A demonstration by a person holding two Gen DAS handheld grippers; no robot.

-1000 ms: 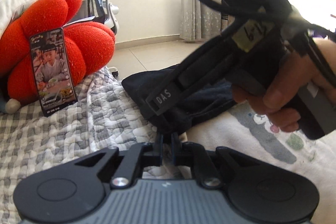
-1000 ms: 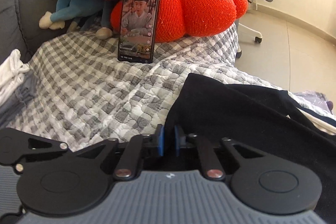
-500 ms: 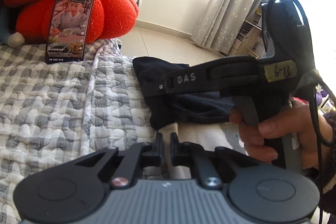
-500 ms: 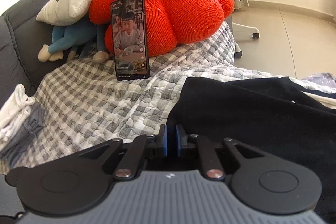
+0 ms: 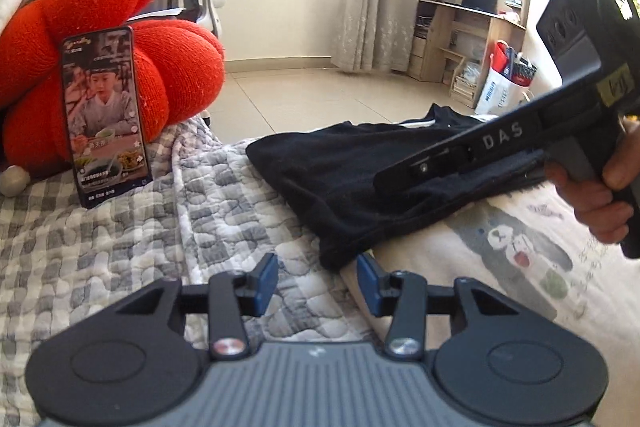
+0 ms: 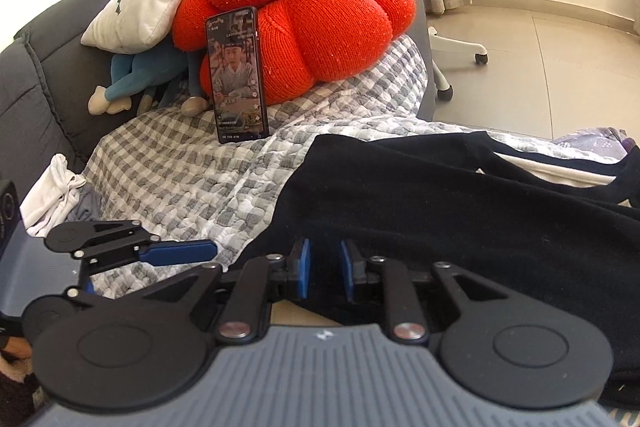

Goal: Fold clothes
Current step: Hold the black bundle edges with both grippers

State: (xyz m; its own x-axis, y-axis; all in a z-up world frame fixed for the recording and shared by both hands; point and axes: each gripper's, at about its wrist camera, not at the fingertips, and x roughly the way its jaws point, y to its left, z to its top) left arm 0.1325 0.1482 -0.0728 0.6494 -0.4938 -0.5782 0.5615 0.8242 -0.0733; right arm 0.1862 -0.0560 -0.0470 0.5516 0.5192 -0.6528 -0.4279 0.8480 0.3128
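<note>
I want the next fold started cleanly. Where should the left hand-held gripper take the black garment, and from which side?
Probably the near corner of the black garment, which lies just ahead of the open left hand-held gripper. Come in low over the checked quilt, from the quilt side. The corner's edge looks loose and thin there, so a finger could slide under it.

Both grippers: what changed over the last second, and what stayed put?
The left gripper and right gripper were pinched shut on the black garment; both have opened and let go, leaving it lying on the quilt. The phone still leans on the red cushion.
</note>
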